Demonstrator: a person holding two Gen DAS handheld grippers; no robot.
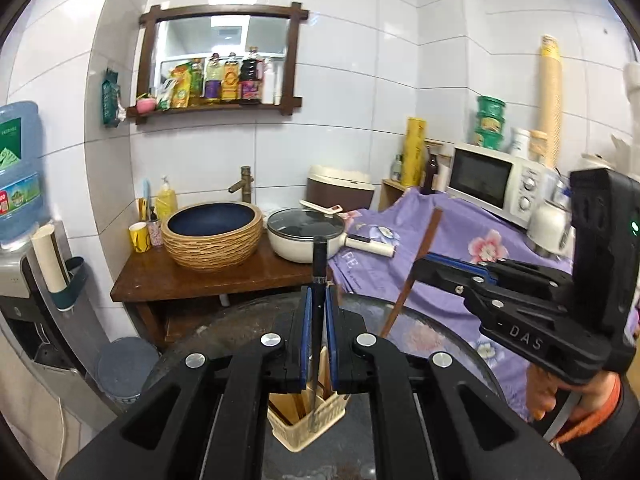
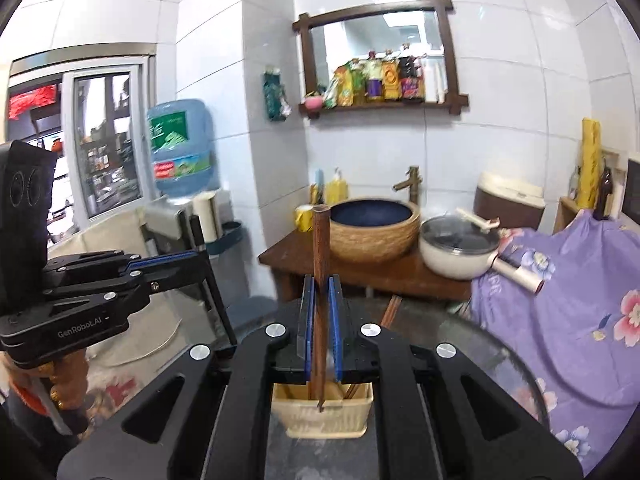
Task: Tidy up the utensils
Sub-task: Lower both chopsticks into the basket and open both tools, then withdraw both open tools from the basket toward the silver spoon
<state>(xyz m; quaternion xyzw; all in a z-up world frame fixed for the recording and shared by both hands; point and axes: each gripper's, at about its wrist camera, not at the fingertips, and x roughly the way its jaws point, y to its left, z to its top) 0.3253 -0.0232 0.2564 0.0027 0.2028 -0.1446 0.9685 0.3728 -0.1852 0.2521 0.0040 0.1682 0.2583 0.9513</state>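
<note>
A cream utensil holder (image 1: 306, 424) stands on the round glass table, with several wooden utensils in it; it also shows in the right wrist view (image 2: 324, 412). My left gripper (image 1: 319, 300) is shut on a black-handled utensil (image 1: 319, 260), held upright with its lower end down in the holder. My right gripper (image 2: 319, 292) is shut on a pair of brown wooden chopsticks (image 2: 321, 248), upright above the holder with the tips at its front rim. The right gripper (image 1: 424, 268) and its chopsticks (image 1: 416, 272) show at right in the left wrist view; the left gripper (image 2: 196, 258) shows at left in the right view.
The glass table (image 2: 492, 360) lies under both grippers. Behind it are a wooden counter (image 1: 192, 276) with a woven basin (image 1: 214, 236) and a white lidded pot (image 1: 308, 236). A purple floral cloth (image 2: 568, 300) and microwave (image 1: 496, 184) are right, a water dispenser (image 1: 20, 184) left.
</note>
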